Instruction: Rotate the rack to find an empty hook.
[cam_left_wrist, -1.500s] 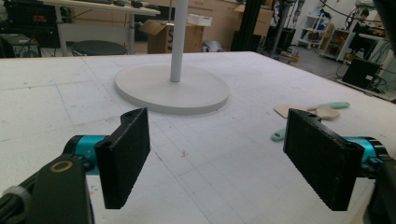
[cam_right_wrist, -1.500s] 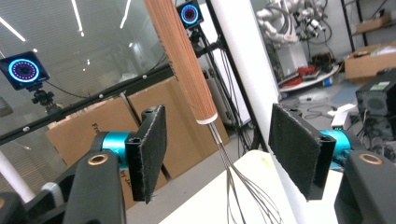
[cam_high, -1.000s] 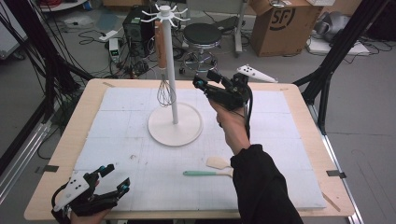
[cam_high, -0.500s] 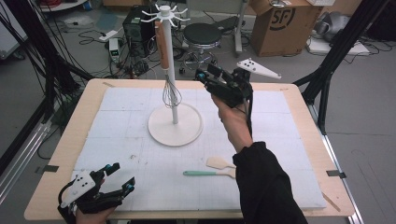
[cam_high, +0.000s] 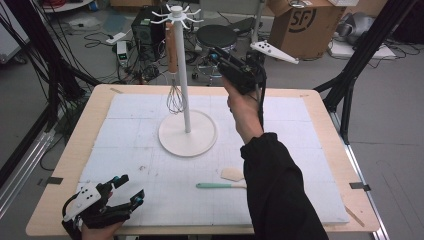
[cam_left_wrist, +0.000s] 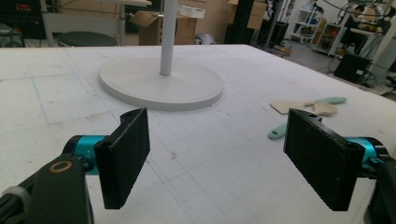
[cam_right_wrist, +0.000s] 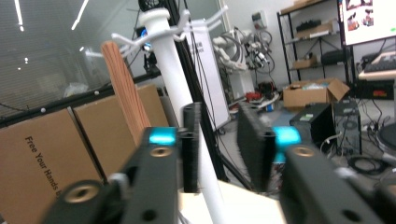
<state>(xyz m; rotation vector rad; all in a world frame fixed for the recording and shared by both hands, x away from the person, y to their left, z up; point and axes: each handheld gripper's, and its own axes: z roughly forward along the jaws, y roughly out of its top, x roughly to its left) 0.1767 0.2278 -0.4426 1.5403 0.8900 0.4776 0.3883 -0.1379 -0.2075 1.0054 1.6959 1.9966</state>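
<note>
A white hook stand (cam_high: 183, 80) rises from its round base (cam_high: 188, 136) in the middle of the white mat. From one of its top hooks hangs a whisk (cam_high: 174, 98) by a wooden handle (cam_right_wrist: 122, 84). My right gripper (cam_high: 216, 54) is held high, just right of the stand's pole (cam_right_wrist: 173, 65) and pointing at it. Its jaws have just been closing and stand narrow, and the right gripper (cam_right_wrist: 218, 119) has nothing between its pads. My left gripper (cam_high: 131, 189) rests open and empty at the mat's front left corner, and in its own view the left gripper (cam_left_wrist: 217, 149) faces the stand's base (cam_left_wrist: 161, 84).
A mint-handled spatula (cam_high: 216, 185) lies near the mat's front, beside a beige spatula head (cam_high: 232, 174), partly under the right sleeve. Both are seen again as the spatula (cam_left_wrist: 278, 131) and the spatula head (cam_left_wrist: 299, 106). Behind the table are cardboard boxes (cam_high: 302, 20), a stool (cam_high: 217, 35) and cables.
The right gripper has risen beside the stand's pole and its jaws have narrowed. The left gripper has stayed where it was.
</note>
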